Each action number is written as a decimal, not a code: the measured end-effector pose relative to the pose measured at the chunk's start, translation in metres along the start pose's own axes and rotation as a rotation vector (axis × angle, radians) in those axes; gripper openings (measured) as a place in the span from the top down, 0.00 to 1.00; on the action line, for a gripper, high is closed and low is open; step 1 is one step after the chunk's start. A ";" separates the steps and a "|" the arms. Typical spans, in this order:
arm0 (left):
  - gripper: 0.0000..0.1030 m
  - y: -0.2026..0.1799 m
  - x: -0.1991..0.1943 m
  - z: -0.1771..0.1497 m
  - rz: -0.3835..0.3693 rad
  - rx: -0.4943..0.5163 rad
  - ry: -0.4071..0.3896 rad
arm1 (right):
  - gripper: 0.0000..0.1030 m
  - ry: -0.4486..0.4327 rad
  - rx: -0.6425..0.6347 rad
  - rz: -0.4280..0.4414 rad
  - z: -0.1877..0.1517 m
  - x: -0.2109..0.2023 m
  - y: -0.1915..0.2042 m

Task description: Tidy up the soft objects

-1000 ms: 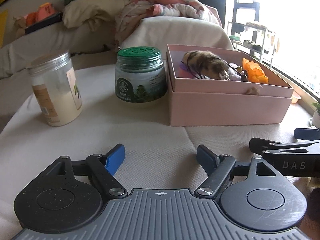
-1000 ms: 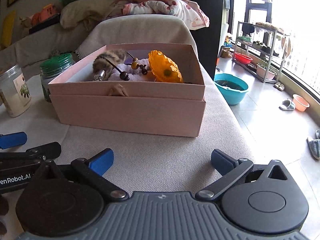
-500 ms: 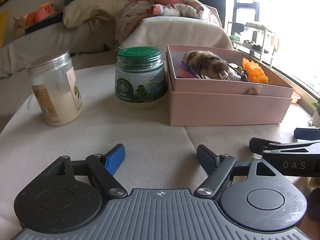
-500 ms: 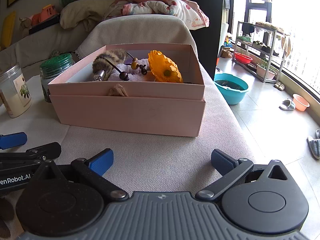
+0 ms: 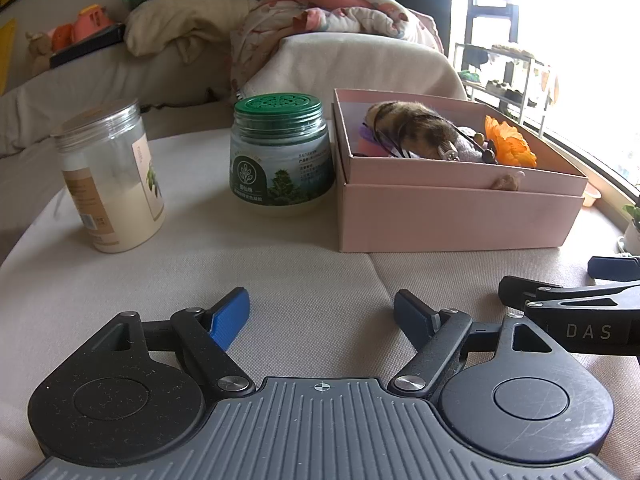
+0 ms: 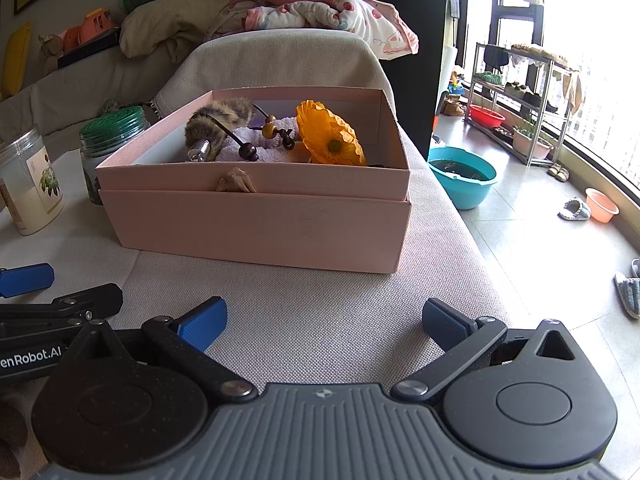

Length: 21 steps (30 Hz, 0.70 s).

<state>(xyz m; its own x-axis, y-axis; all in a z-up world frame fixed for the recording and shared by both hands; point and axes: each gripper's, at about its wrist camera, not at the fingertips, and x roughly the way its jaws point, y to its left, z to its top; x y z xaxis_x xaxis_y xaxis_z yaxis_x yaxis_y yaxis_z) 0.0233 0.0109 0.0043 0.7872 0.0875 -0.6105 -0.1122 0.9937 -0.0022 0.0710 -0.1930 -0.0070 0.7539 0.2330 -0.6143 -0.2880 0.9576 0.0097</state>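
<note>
Left claw: the left claw [image 5: 322,310] hangs low over the bench [image 5: 304,280], blue pads spread wide with only cloth between them.
Right claw: the right claw [image 6: 324,320] is spread just as wide and pinches nothing; its side shows at the right edge of the left view, so the two sit side by side, near but apart.
Pink box: the pink box [image 6: 256,216] stands open ahead of both claws, its inner tray nested in the outer shell, well apart from the pads.
Soft objects: a striped furry toy [image 6: 218,122], a white towel [image 6: 256,146], a beaded cord [image 6: 260,136] and an orange cloth flower [image 6: 330,134] all lie inside the box; a small tan tuft [image 6: 236,184] hangs over the near rim.
Edges: the right side of the box runs near the bench's right edge, beyond which the floor drops away with a teal basin [image 6: 462,176] on it.
Open room: bare cloth stretches between the claws and the box front, and left of the box toward the jars.
Left neighbours: a green-lidded jar [image 5: 282,158] stands just beside the box's left wall; a clear jar of pale powder [image 5: 110,176] stands farther left, apart from it.
Change: both claws and every object match the earlier frames; nothing has shifted.
</note>
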 end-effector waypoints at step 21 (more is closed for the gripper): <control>0.16 -0.002 0.001 0.000 0.002 -0.006 0.003 | 0.00 0.001 -0.008 0.006 0.002 0.000 0.000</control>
<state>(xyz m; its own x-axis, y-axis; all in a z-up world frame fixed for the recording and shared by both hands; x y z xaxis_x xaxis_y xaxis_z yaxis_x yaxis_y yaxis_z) 0.0244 0.0095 0.0040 0.7852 0.0890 -0.6128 -0.1170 0.9931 -0.0058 0.0718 -0.1929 -0.0052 0.7515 0.2384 -0.6152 -0.2970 0.9549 0.0072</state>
